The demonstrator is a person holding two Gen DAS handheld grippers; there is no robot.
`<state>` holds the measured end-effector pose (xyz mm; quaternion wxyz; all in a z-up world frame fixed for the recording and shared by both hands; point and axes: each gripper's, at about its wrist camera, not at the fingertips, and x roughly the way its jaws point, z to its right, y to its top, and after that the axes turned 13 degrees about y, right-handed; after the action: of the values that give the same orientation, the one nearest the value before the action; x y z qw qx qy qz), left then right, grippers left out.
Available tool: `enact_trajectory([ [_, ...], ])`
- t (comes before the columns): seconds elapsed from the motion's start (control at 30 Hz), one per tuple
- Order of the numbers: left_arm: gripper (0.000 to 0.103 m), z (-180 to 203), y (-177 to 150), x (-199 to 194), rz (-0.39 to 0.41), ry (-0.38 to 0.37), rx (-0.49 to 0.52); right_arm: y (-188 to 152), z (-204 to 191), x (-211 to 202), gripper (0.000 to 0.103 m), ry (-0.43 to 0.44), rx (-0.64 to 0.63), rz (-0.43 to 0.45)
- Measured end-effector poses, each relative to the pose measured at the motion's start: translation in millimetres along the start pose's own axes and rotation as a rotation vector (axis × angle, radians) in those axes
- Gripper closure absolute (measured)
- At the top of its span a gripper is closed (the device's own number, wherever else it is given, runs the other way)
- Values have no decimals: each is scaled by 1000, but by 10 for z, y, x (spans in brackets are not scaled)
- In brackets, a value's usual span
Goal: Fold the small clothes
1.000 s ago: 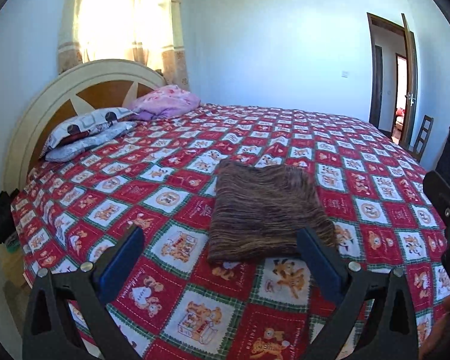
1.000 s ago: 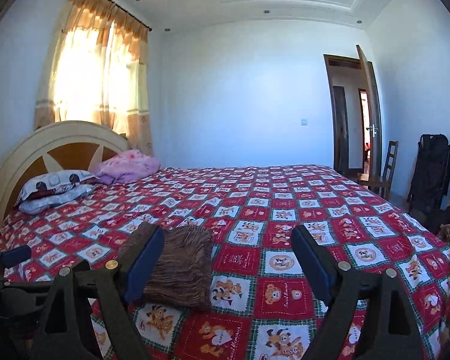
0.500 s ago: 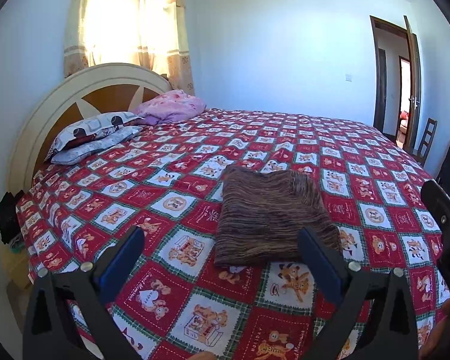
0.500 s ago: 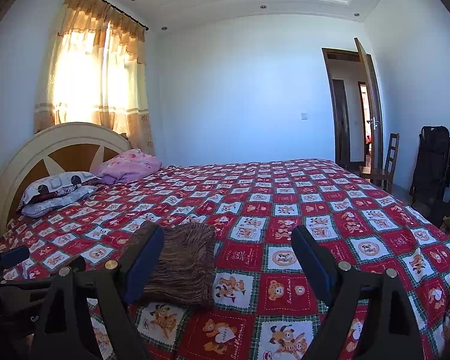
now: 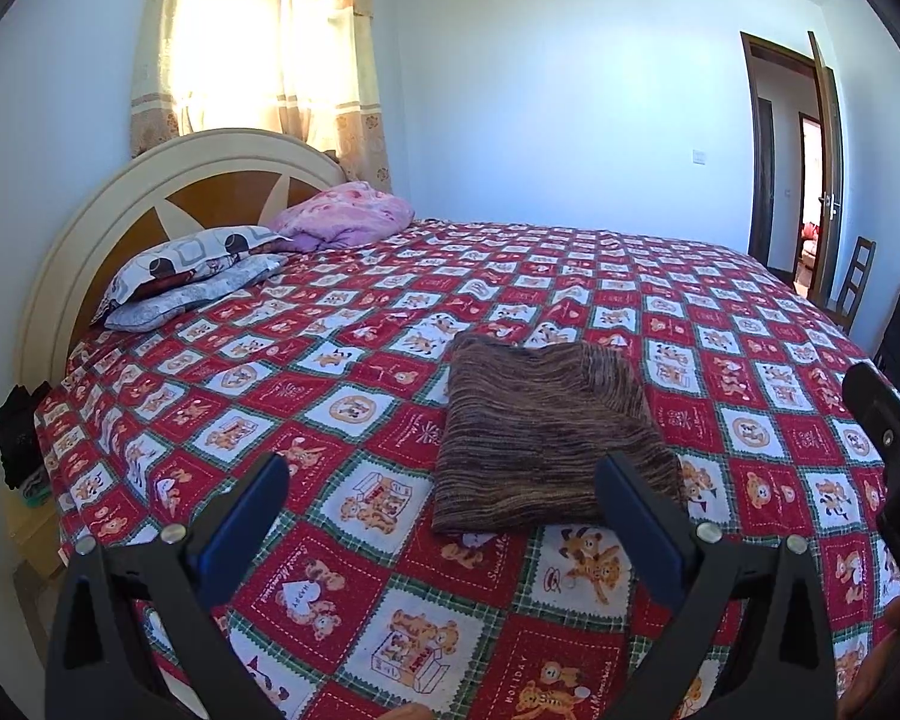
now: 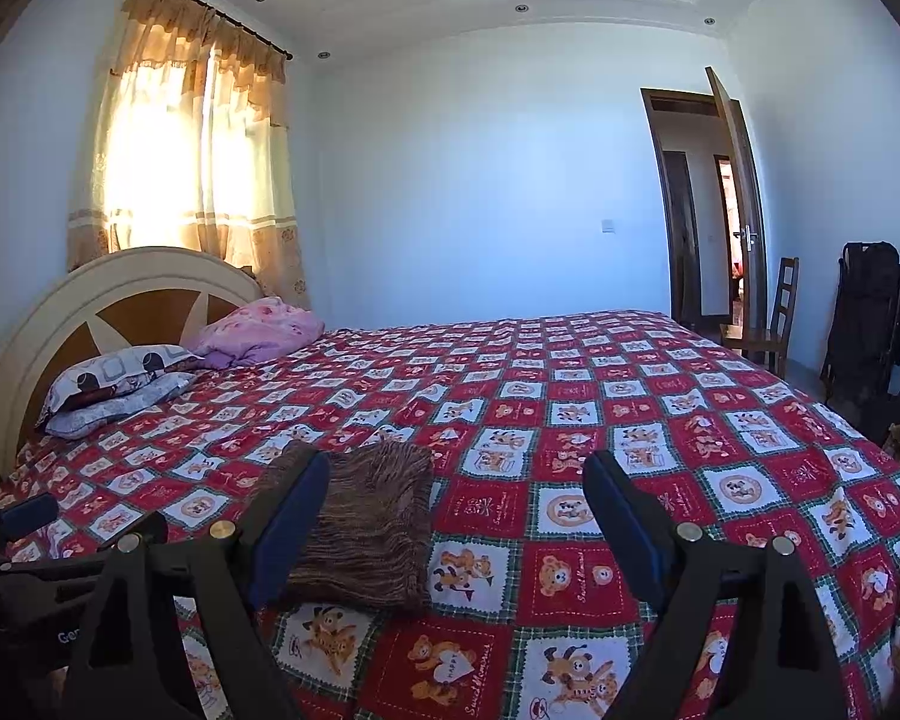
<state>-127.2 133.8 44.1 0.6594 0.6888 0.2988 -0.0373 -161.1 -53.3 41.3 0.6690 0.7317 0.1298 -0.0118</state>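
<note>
A folded brown striped garment (image 5: 546,438) lies flat on the bedspread (image 5: 354,408), near the bed's near edge and well apart from the pillows (image 5: 186,276). The left gripper (image 5: 444,516) hangs above the spread just short of the garment, jaws spread wide with nothing between them; its right finger (image 5: 636,516) overlaps the garment's near corner in view. The right gripper (image 6: 456,516) hangs to the garment's right, jaws likewise spread and empty. A pink blanket (image 5: 348,213) sits by the headboard (image 5: 150,180).
</note>
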Motion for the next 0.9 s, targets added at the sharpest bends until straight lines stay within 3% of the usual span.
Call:
enact_trajectory([
  [0.9,0,21,3,85,-12,34,32,-4,-51,-4,16,-22,12,3],
])
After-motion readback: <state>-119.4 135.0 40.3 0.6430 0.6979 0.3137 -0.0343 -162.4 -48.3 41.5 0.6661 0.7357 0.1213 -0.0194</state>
